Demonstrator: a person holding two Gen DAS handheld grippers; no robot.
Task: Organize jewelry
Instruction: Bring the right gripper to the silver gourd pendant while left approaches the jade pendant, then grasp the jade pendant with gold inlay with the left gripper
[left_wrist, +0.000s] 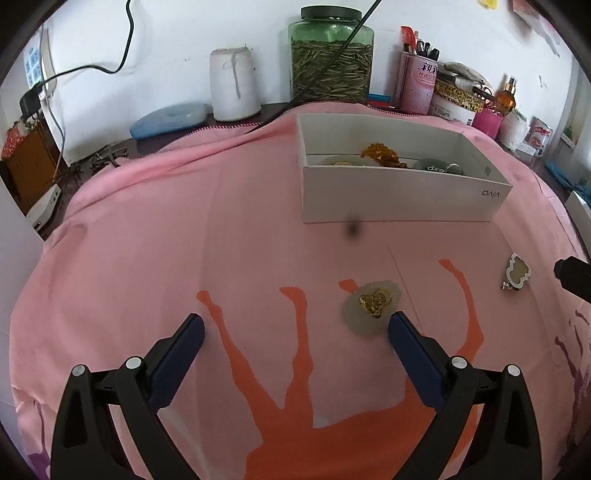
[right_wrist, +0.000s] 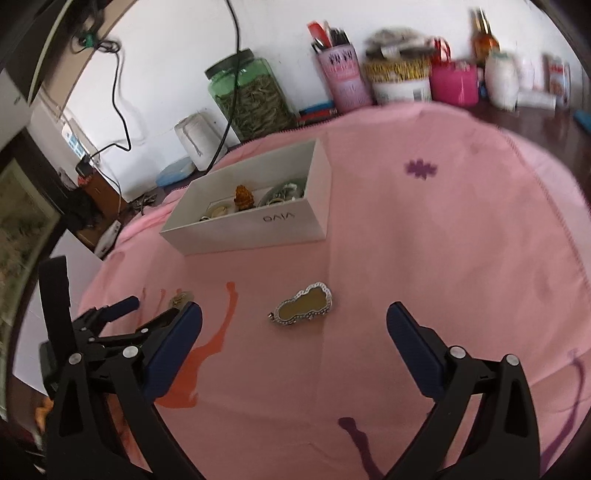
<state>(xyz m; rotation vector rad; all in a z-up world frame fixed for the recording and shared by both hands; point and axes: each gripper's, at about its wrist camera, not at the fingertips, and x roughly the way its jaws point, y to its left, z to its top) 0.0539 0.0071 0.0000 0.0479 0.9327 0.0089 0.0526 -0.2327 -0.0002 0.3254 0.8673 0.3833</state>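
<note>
**Pink cloth, two pendants loose, both tongs released**

Navy-padded left tongs (left_wrist: 295, 325) and right tongs (right_wrist: 294, 320) gape wide, empty. Only the left view shows the pale jade pendant (left_wrist: 372, 303) with its gold figure, at lower right beside one pad. The right view centres a silver-rimmed gourd pendant (right_wrist: 303, 303), long axis rising rightward. White box (right_wrist: 243, 236) behind holds more jewelry.

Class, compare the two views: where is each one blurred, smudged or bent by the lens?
Left wrist view: sharp, but a dark smudge sits below the box, and the fisheye bows the cloth. Right wrist view: the bottles on the far right are blurred; the pendant stays crisp.
</note>
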